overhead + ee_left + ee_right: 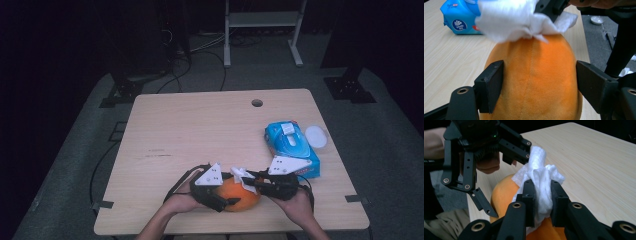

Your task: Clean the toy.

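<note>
- Dark floor and black stands surround a pale wooden desk (200,130), which has a round hole (257,103) near its far edge.
- An orange plush toy (239,196) lies near the desk's near edge, a little right of the middle, between the person's two hands.
- From the left gripper view, the left gripper (537,82) straddles the orange plush toy (534,82) — one black jaw on each flank. The left-hand jaw lies against the fabric, while the other stands just beside it; whether it presses I cannot tell.
- From the high view, the left gripper (222,200) comes in from the toy's left side, with its grey three-cornered plate on top.
- The right gripper (541,202) is closed tight on a crumpled white tissue (540,180), which bunches up between its jaws and spills above and below them.
- That tissue (519,22) rests on the far end of the toy, touching the plush.
- In the high view the right gripper (252,182) reaches in from the right, the tissue (244,177) at its tip over the toy's top.
- A blue pack of wipes (291,147) lies near the right edge of the desk, beyond the right hand — well apart from the toy.
- A white oval lid (316,136) sits just beside the pack, at the right edge.
</note>
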